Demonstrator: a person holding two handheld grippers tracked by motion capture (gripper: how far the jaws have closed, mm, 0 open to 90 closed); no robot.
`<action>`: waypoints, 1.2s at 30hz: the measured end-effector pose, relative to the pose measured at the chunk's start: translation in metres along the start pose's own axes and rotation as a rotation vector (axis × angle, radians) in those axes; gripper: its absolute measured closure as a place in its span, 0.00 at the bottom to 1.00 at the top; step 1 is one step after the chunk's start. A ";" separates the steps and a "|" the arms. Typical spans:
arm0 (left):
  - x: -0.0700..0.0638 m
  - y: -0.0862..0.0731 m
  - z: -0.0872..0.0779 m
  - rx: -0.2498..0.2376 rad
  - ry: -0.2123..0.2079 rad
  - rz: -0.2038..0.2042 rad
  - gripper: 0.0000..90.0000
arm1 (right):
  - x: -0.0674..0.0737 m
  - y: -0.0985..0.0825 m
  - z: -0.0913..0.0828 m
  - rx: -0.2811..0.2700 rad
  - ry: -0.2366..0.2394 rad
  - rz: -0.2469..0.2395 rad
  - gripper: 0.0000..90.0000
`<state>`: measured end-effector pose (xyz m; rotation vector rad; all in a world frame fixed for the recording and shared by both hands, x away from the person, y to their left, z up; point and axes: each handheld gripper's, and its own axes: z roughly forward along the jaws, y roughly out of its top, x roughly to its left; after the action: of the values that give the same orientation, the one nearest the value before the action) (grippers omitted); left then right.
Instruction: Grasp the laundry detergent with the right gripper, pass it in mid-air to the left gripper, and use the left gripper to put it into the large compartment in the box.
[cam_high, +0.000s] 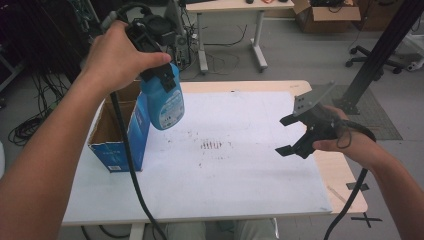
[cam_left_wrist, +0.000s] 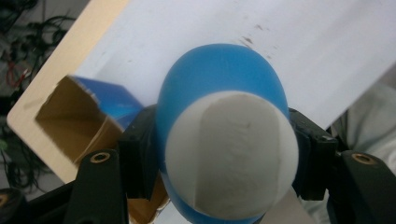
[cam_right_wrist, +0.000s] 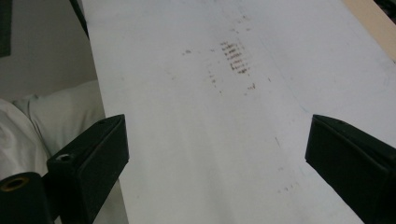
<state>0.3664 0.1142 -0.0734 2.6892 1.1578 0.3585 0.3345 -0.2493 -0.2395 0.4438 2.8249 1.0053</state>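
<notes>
Up at the left of the high view, the left gripper (cam_high: 161, 76) is clamped on a blue bottle (cam_high: 164, 103), held in the air above the table (cam_high: 340, 175) with the bottle hanging down from the jaws, its white-and-blue label facing the camera. The bottle hangs just beside and above the open blue cardboard box (cam_high: 116, 135), which stands on the table's left edge with its top flaps open and its brown inside showing. In the left gripper view the two black jaws press against the bottle (cam_left_wrist: 219, 116) from either side, and its rounded white cap end (cam_left_wrist: 232, 154) points toward the camera; below and to the left lies the open box (cam_left_wrist: 79, 116), its blue wall and brown interior visible over the white sheet (cam_left_wrist: 299, 42). At the right of the high view the right gripper (cam_high: 292, 135) is held low over the right part of the white sheet (cam_high: 250, 180) that covers most of the tabletop, its jaws spread wide with nothing between them. The right gripper view shows the same: both black jaws stand far apart over the bare sheet (cam_right_wrist: 196, 140), with a small patch of brownish marks (cam_right_wrist: 236, 58) farther ahead. Those marks (cam_high: 212, 146) sit near the middle of the sheet in the high view, between the two grippers.
</notes>
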 end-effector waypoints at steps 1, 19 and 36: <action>0.003 -0.001 -0.001 -0.003 0.006 -0.024 0.42 | -0.001 -0.002 -0.002 0.009 -0.005 0.003 0.07; 0.063 -0.032 -0.018 0.011 0.162 -0.437 0.42 | -0.011 -0.025 -0.011 0.067 -0.021 0.044 0.07; 0.092 -0.066 0.017 0.008 0.188 -0.603 0.42 | -0.009 -0.028 -0.010 0.126 -0.003 0.039 0.07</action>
<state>0.3872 0.2245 -0.0945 2.1921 1.9349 0.5036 0.3348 -0.2787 -0.2498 0.5142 2.8989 0.8350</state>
